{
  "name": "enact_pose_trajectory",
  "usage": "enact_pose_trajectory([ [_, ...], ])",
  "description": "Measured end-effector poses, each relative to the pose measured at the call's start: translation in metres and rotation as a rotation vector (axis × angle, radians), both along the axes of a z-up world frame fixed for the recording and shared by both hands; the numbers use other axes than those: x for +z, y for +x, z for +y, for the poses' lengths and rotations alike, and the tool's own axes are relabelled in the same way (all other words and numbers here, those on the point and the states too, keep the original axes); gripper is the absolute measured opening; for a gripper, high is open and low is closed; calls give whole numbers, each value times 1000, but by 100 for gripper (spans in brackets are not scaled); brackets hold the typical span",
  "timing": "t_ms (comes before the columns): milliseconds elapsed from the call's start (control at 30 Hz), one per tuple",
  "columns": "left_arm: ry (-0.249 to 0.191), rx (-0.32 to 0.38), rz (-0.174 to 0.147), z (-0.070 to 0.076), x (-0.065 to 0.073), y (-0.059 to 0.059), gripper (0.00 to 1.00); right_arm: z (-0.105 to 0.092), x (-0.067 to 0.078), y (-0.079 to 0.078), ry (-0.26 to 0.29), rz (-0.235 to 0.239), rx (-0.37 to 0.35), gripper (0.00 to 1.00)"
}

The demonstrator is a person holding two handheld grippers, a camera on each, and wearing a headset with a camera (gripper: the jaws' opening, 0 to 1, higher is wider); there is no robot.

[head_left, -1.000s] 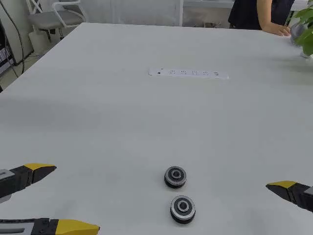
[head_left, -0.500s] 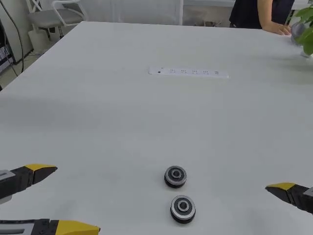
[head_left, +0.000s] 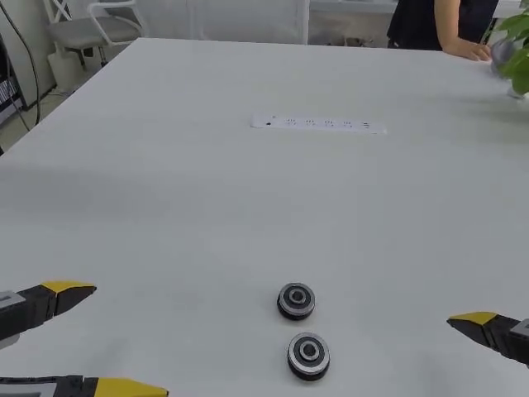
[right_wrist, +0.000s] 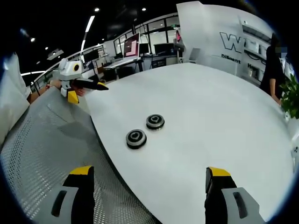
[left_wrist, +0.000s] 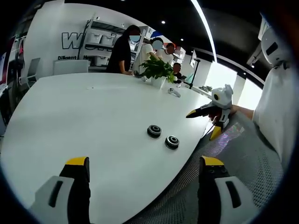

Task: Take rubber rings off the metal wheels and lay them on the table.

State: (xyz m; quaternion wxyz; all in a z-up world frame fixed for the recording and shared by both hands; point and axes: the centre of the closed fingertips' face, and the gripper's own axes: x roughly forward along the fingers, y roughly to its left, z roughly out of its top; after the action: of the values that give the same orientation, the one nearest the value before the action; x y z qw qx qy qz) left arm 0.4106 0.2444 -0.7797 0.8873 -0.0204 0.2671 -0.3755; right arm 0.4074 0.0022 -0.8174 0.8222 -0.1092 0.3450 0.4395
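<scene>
— Well, how do the fingers stand?

— Both pairs are spread wide. The left gripper [left_wrist: 145, 161] has its fingers [left_wrist: 77, 186] far apart, with nothing between them and nothing touched. In the head view they reach in from the lower left corner, at the near edge of the table [head_left: 248, 190]. The right gripper [right_wrist: 149, 170] is just as wide, and its fingers [right_wrist: 219, 191] are bare too. In the head view one yellow-tipped finger of it pokes in at the right edge.

— And the wheels?

— There are two, lying flat on the table near its front edge, between the grippers and well apart from both. The far wheel [head_left: 296, 300] and the near wheel [head_left: 308, 356] sit just beside each other, with a narrow gap between them.

— How do they look?

— Each is a grey metal disc with a dark centre and a black ring around its rim. The near ring [head_left: 308, 375] shows as a dark band along the wheel's front side, and the far ring [head_left: 296, 316] looks the same. Each ring sits on its wheel.

— Anything else on the table?

— A white strip [head_left: 318, 124] lies farther back, toward the middle. A plant [head_left: 517, 50] stands at the far right corner, with a person [head_left: 430, 21] beside it.
</scene>
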Motion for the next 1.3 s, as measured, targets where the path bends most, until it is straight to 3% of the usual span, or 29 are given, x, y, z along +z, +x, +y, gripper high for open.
enact_pose_trajectory([
  [1300, 2, -13, -15, -2, 4, -1, 95, 1, 7, 3, 21, -23, -19, 99],
])
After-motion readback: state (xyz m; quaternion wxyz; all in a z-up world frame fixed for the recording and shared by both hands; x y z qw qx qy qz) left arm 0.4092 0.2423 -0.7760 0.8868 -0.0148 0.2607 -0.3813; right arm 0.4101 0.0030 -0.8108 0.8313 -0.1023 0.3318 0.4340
